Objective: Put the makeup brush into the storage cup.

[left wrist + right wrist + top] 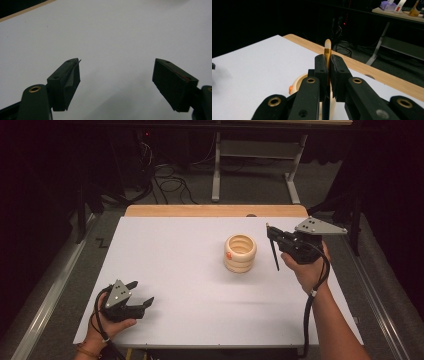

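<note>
At the lower left of the high view, the left gripper (139,294) sits low over the white table (175,270), held in a person's left hand (107,327). Its two black jaws are spread wide apart with nothing between them. In the left gripper view, the same jaws rise from the bottom corners, and bare white tabletop lies in the wide gap between them.

Near the middle of the high view, a little right of centre, stands a pale cream holder (240,252) shaped like a stack of rounded rings, open at the top. A small orange spot marks its left side. Its inside looks hollow and pale, and I cannot tell whether anything lies in it. In the right gripper view, the holder's rim (298,82) peeks out from behind the jaws, low in the frame.

To the right of the holder, in the upper right part of the table, the right gripper (272,237) is held above the surface by the person's right hand (307,270). Its jaws are closed on a thin brush (274,252), whose dark handle hangs down just beside the holder without touching it. In the right gripper view, the brush (327,53) stands upright between the pinched jaws, its gold band and pale tip poking above them.
</note>
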A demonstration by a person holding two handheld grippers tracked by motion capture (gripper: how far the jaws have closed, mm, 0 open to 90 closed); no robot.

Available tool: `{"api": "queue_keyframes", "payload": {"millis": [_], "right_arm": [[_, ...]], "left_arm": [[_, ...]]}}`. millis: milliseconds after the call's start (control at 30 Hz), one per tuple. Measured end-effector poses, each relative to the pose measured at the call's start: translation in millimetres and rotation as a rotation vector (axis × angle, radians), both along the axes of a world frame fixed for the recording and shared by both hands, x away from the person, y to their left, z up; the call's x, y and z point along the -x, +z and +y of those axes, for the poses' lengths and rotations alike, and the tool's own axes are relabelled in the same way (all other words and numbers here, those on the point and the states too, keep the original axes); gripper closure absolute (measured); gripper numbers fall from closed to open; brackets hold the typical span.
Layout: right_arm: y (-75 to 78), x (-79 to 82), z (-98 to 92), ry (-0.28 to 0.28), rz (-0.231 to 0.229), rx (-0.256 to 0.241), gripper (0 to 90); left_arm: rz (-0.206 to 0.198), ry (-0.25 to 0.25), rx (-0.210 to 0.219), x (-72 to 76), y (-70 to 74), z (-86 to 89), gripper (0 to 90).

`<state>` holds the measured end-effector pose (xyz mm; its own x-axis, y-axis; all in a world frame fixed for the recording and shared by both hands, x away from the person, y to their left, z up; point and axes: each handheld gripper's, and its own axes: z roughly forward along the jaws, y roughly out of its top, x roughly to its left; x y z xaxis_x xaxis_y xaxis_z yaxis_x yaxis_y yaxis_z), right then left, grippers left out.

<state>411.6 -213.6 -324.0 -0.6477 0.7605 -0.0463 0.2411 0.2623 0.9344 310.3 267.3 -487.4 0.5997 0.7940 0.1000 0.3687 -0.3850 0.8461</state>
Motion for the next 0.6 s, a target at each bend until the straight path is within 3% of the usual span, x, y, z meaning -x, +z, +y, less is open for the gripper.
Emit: {"api": "queue_keyframes", "payload": {"millis": [600], "right_arm": [[10.3,-9.2,16.4,0.015,-0.033,-0.042,85.8]], "left_arm": [[0.002,-0.007,0.009,0.1,0.3,0.2,23.1]]}}
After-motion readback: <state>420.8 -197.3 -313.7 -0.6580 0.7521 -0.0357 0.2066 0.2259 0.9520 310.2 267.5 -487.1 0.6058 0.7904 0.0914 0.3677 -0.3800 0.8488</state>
